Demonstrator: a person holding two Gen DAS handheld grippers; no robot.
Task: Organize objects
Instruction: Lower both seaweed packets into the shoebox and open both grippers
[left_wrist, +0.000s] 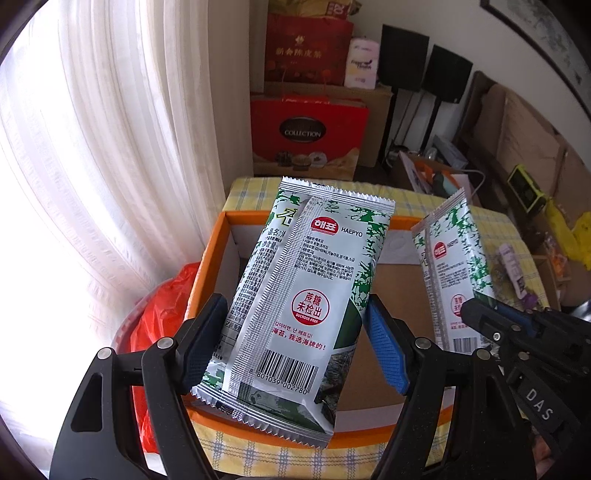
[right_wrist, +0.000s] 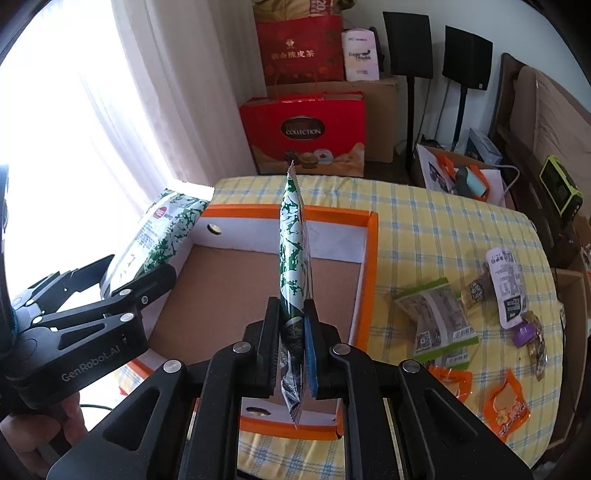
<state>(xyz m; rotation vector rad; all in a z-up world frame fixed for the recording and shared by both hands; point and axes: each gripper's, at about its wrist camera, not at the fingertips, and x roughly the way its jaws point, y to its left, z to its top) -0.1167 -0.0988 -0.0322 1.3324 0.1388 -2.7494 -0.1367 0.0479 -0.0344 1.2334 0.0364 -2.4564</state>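
Note:
My left gripper (left_wrist: 295, 343) is shut on a silver-and-green Haepyo seaweed packet (left_wrist: 299, 295), gripping its two side edges, above the orange-rimmed cardboard box (left_wrist: 207, 258). My right gripper (right_wrist: 291, 332) is shut on a second seaweed packet (right_wrist: 293, 251), held edge-on and upright over the same box (right_wrist: 369, 258). The right gripper and its packet (left_wrist: 450, 266) also show in the left wrist view at the right. The left gripper (right_wrist: 122, 280) and its packet (right_wrist: 162, 236) show in the right wrist view at the left.
The box sits on a yellow checked tablecloth (right_wrist: 443, 229). Several loose snack packets (right_wrist: 436, 321) and orange packets (right_wrist: 506, 406) lie on the cloth right of the box. Red gift boxes (right_wrist: 306, 133) and speakers (right_wrist: 406, 44) stand behind. A curtain (left_wrist: 110, 147) hangs left.

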